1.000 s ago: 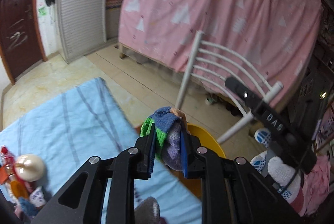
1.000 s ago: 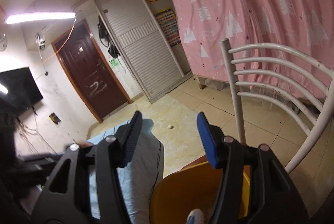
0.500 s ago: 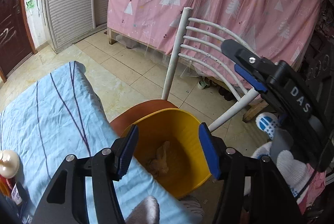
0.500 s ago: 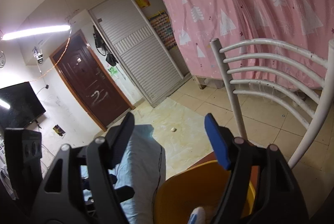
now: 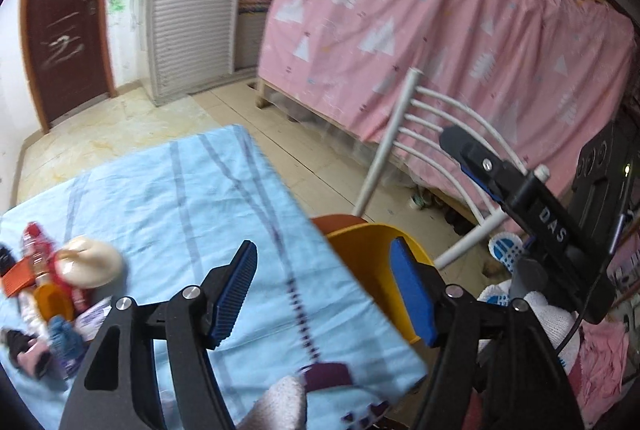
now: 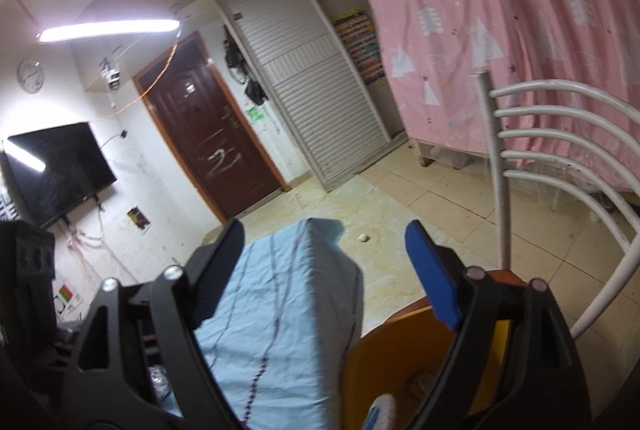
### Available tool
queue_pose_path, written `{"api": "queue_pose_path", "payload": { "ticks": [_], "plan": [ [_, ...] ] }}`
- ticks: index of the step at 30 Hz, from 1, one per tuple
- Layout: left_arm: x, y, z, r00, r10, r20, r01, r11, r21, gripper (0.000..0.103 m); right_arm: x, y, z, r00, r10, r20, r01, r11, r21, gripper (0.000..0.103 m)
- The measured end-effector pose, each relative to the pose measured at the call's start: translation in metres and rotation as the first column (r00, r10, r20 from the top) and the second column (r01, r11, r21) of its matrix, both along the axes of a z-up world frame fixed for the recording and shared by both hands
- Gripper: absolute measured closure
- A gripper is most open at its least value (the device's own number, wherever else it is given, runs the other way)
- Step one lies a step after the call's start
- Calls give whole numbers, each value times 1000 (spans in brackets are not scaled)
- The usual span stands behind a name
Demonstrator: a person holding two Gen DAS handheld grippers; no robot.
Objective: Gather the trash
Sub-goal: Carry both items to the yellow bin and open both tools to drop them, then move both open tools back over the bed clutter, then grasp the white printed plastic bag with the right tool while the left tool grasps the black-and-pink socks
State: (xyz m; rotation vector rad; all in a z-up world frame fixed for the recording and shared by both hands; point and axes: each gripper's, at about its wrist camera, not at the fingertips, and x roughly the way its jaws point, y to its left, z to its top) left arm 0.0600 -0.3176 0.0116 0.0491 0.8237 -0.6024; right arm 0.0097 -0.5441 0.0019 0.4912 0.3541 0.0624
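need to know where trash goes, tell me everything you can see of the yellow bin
The yellow bin looks like smooth plastic, open-topped, upright on the reddish seat of a white metal chair, close against the corner of the blue-clothed table. In the right wrist view something pale and crumpled lies inside the bin. Both grippers' jaws partly hide its rim.

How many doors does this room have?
2. A dark brown door stands in the far wall, and a white slatted door is just right of it. Others may be out of view.

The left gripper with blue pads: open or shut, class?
Open, jaws still opening: the left gripper has its blue pads apart, nothing between them.
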Motion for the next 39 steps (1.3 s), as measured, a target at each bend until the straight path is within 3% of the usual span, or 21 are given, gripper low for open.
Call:
{"api": "queue_pose_path", "payload": {
  "ticks": [8,17,23,30,39],
  "plan": [
    [-7,88,13,985,163,48,-162,987,-21,36,2,73,0,986,168,-8,-168,984,-50,16],
    [-1,187,8,932,363,25,-362,931,-45,29,12,168,-22,923,365,-123,-375,924,-77,14],
    [0,229,-5,878,474,66,-476,879,25,25,13,211,-39,872,441,-214,-468,878,-100,10],
    [5,270,-29,853,521,24,-521,851,56,22,10,256,-52,813,492,-311,-556,815,-165,9],
    [12,292,-61,863,504,-32,-501,862,74,21,12,286,-58,809,445,-384,-558,787,-264,10]
  ]
}}
